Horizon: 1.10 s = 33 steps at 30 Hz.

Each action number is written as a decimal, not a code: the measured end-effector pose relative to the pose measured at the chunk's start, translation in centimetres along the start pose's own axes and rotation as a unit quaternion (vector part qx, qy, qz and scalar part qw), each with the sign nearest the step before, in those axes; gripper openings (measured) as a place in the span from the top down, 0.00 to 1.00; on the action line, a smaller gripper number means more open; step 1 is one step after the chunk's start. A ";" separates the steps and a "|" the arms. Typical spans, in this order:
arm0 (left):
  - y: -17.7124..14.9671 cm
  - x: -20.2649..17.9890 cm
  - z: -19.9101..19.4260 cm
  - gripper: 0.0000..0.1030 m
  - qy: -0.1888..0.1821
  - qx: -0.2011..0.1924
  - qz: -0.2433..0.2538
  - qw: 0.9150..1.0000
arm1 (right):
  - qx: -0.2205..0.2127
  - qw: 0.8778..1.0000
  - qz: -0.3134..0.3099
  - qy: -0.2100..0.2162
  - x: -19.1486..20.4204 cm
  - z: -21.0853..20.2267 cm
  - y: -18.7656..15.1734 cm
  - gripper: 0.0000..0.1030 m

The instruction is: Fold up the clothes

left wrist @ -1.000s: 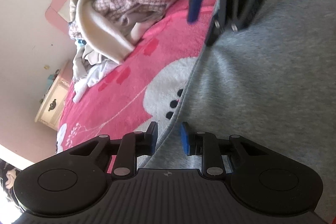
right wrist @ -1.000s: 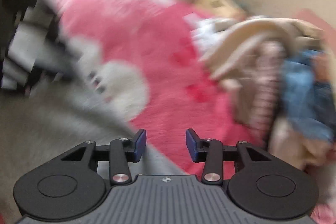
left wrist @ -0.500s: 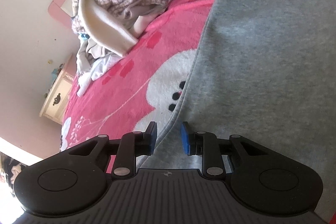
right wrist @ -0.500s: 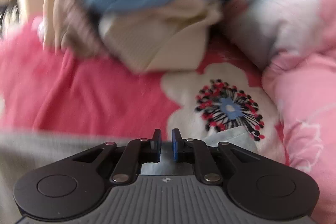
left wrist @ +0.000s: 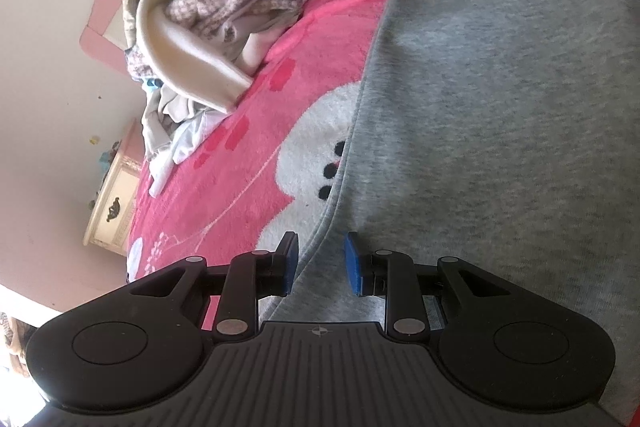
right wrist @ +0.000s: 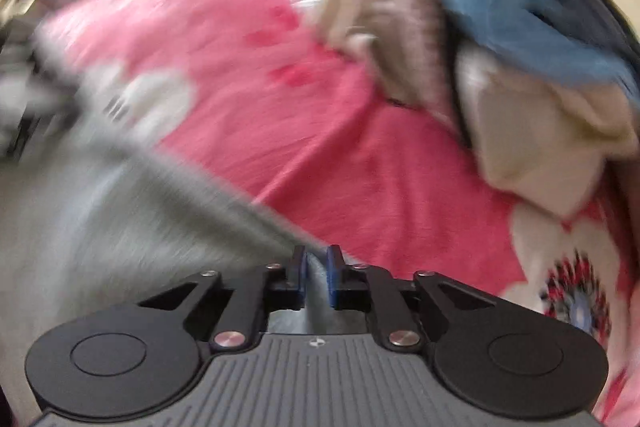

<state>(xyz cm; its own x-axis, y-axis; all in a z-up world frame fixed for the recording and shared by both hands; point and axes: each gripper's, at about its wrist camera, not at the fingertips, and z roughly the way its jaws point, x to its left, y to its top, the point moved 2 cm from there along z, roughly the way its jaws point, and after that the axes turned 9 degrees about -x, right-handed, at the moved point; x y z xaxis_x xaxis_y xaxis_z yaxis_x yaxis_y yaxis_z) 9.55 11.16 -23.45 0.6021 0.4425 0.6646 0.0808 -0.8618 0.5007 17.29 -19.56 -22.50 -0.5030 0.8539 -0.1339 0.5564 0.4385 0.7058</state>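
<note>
Left wrist view: left gripper (left wrist: 319,263) spread apart, straddling the edge of the grey garment (left wrist: 500,115), not pinching it.
Right gripper (right wrist: 316,273): clenched on the grey garment's (right wrist: 120,211) edge; picture blurred.
Grey garment: spread flat on pink blanket (left wrist: 248,147).
Clothes pile (left wrist: 224,11): on blanket, apart from garment.

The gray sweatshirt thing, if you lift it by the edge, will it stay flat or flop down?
The gray garment would probably flop: it lies soft and creased on the pink blanket. It looks thick, so likely heavyish. The right gripper pinches its edge, and it seems to bunch there.
</note>
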 end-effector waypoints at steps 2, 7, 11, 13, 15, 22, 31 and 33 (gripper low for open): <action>-0.1 0.1 0.1 0.75 -0.001 -0.001 -0.008 1.000 | 0.008 0.999 0.014 -0.031 -1.0 0.8 -0.4 1.00; -0.1 0.3 0.1 0.75 -0.001 0.001 -0.017 1.000 | -0.036 0.992 0.096 -0.072 -3.0 -2.6 0.4 0.98; 0.0 0.7 0.3 0.74 -0.005 0.007 -0.038 0.999 | -0.038 0.994 0.103 0.016 -0.9 -6.1 0.1 0.97; 0.1 0.9 0.4 0.74 -0.005 0.013 -0.051 0.999 | 0.012 0.997 0.081 0.017 -0.2 -4.0 -1.3 0.99; 0.2 1.0 0.5 0.74 -0.004 0.018 -0.062 0.998 | 0.028 0.994 0.095 -0.037 -1.8 -2.2 -2.2 1.00; 0.7 2.1 0.7 0.69 -0.004 0.044 -0.100 0.994 | -0.024 0.957 0.243 -0.157 -7.8 -4.5 -1.1 0.95; -0.6 6.4 -0.8 0.68 0.013 0.121 -0.228 0.966 | 0.042 0.931 0.234 -0.277 -6.5 -4.1 -0.9 0.86; -0.9 7.6 -2.3 0.67 0.027 0.125 -0.257 0.958 | 0.006 0.948 0.218 -0.231 -4.0 -6.4 0.6 0.86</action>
<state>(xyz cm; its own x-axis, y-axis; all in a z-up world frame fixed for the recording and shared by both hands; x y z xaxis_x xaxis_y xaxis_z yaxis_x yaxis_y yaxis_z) 12.25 15.87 -17.62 0.3910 0.8304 0.3970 0.5469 -0.5565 0.6255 15.39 -24.50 -17.11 0.1175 0.9854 -0.1235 0.6537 0.0169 0.7565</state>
